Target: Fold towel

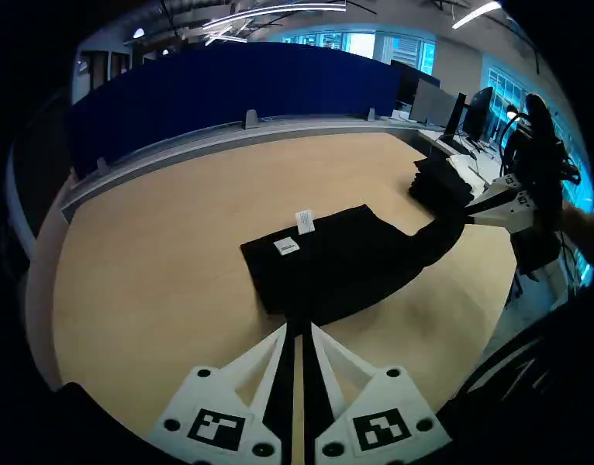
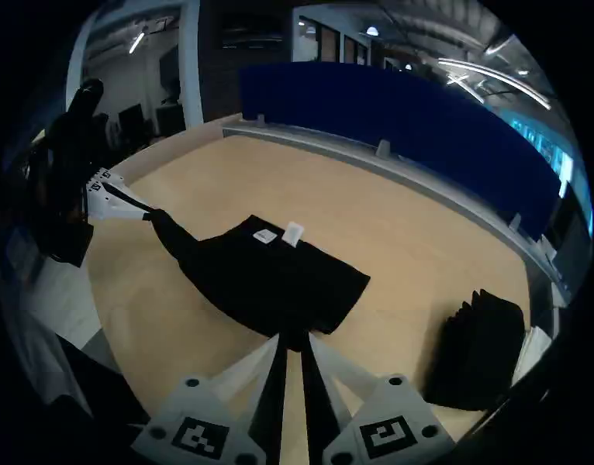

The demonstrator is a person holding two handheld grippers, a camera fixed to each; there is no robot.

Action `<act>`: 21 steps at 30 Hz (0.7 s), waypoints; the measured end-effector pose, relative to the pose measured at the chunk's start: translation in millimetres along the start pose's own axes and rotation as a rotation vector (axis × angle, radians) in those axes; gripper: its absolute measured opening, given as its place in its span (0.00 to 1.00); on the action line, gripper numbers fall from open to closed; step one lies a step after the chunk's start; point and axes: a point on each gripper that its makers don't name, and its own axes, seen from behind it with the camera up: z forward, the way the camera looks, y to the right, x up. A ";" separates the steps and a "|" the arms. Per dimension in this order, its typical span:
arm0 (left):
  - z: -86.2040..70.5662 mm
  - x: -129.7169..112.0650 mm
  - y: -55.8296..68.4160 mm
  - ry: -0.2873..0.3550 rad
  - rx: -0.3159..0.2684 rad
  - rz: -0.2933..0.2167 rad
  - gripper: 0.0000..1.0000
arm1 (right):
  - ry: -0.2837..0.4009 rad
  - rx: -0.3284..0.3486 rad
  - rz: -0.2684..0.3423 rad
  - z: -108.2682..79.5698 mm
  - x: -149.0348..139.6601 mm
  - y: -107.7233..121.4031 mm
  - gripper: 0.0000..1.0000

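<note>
Nearest the lens, left tool [image 1: 301, 329]: fingers drawn together to a thin slit, tips pinched on the near edge of the black rectangular cloth towel [image 1: 343, 263]. Reads as a firm two-finger grip.

Left to right in the left gripper view:
- Pale wooden worktop [image 1: 157, 248], bare on this side, backed by a long blue partition [image 1: 219, 93].
- Towel lies mid-worktop, mostly flat, with two small white tags [image 1: 305, 221] on its far left part.
- Its right corner is pulled out into a taut point, raised off the surface.
- Right tool [image 1: 474, 212] has that point; the fingers look closed on the cloth. A person's hand behind it is too dark to make out.
- Stack of dark folded cloths [image 1: 440, 182] sits just beyond, near the worktop's edge, apart from the towel.

Right gripper view agrees: its own fingers are nearly closed on the towel's near edge, and the left tool far left holds the other drawn-out corner.

Step in hand, as I judge it: both corners of one edge are secured and the fold is about to be carried over; no part is laid across yet.

Next move calls for lifting both corners together at even tension, carrying that edge over the body of the cloth to meet the opposite edge, then lowering square before letting go. Uneven pull would skew the fold.
</note>
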 end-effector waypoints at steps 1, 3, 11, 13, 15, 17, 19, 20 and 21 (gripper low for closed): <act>1.0 0.3 -0.5 0.000 0.001 0.000 0.06 | -0.001 0.000 0.000 0.8 0.4 0.7 0.12; 3.4 1.8 -1.6 0.002 0.002 -0.001 0.06 | -0.003 -0.002 -0.003 2.6 1.5 2.7 0.12; 20.4 18.4 -9.1 0.019 0.007 -0.008 0.06 | -0.017 -0.012 -0.022 14.5 9.3 19.3 0.12; 26.6 23.0 -12.2 0.023 0.008 -0.010 0.06 | -0.020 -0.017 -0.027 19.5 12.2 25.3 0.12; 33.7 27.9 -15.9 0.028 0.009 -0.012 0.06 | -0.022 -0.021 -0.031 25.2 15.8 31.7 0.12; 41.3 33.0 -20.0 0.032 0.011 -0.014 0.06 | -0.022 -0.025 -0.035 31.3 19.9 37.9 0.12; 48.9 37.2 -24.1 0.033 0.015 -0.014 0.06 | -0.022 -0.030 -0.035 37.7 23.4 43.5 0.12; 53.2 39.5 -26.5 0.034 0.017 -0.014 0.06 | -0.022 -0.032 -0.034 41.3 25.4 46.7 0.12; 57.1 41.4 -28.6 0.034 0.018 -0.013 0.06 | -0.023 -0.034 -0.032 44.8 26.7 49.3 0.12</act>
